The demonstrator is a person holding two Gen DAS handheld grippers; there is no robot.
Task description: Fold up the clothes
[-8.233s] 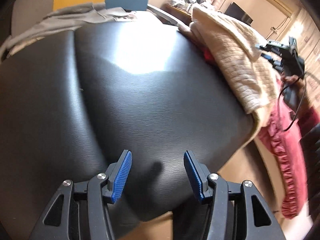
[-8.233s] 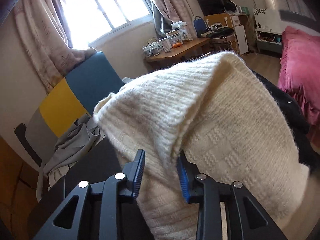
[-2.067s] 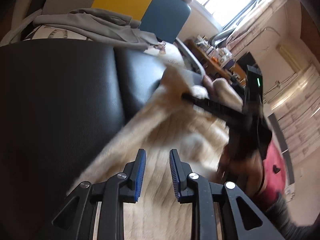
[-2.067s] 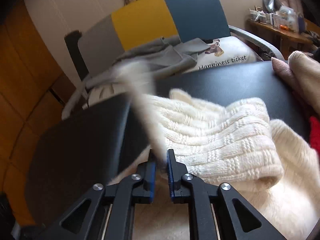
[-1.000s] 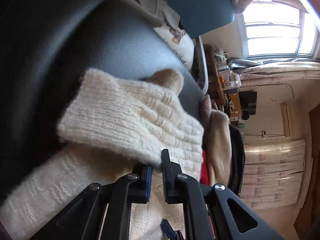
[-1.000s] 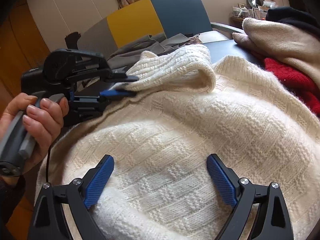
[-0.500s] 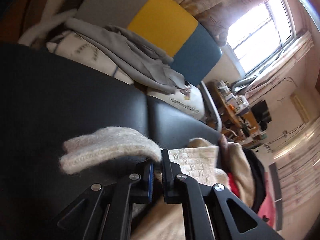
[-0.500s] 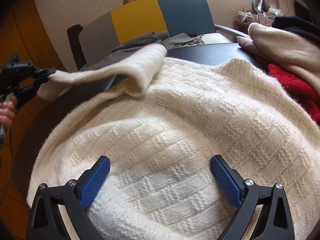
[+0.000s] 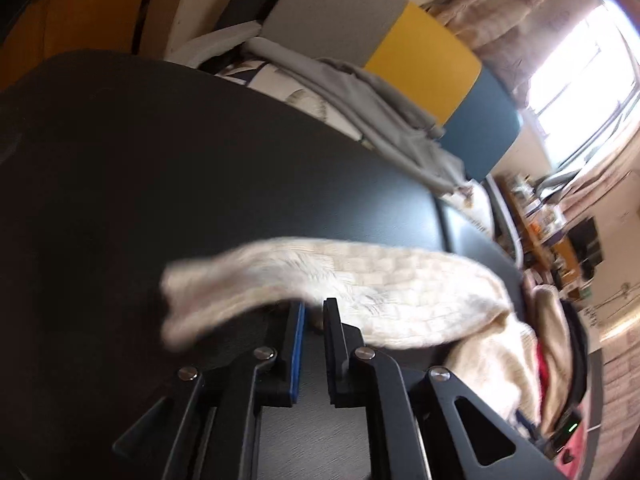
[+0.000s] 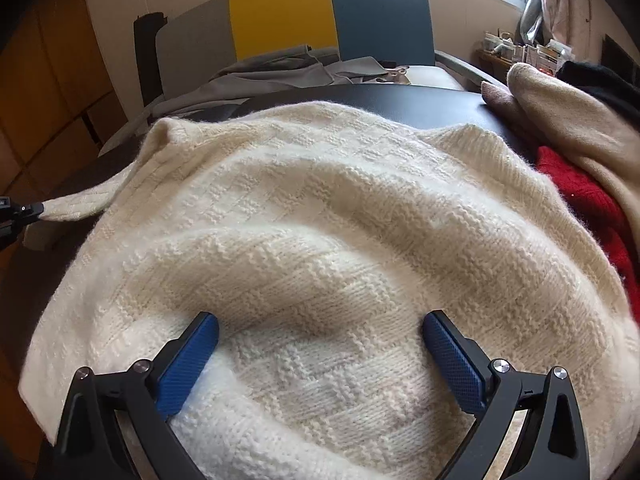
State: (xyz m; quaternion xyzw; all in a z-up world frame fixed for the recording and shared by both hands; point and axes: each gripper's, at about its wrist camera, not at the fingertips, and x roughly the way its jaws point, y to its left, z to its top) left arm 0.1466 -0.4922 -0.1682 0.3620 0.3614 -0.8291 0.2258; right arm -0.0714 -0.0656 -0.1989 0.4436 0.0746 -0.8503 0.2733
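Observation:
A cream knit sweater [image 10: 328, 232] lies spread on a black padded table [image 9: 160, 168]. My right gripper [image 10: 320, 344] is open, its blue pads resting on the sweater's body near the front edge. My left gripper [image 9: 314, 312] is nearly shut on the sweater's sleeve [image 9: 360, 280] and holds it stretched out to the left over the black surface. In the right wrist view the sleeve [image 10: 80, 200] runs out to the left gripper [image 10: 16, 216] at the frame's left edge. The cuff hangs loose and blurred past the left fingers.
A pile of other clothes, beige [image 10: 568, 120], red [image 10: 580, 192] and black, lies at the table's right side. A grey, yellow and blue chair [image 10: 288, 28] with grey garments [image 10: 280, 68] stands behind the table. A cluttered desk is under the window at far right.
My left gripper has pulled the sleeve further out to the left, off the sweater's body, so it lies stretched. My right gripper has lowered onto the sweater body and stays open.

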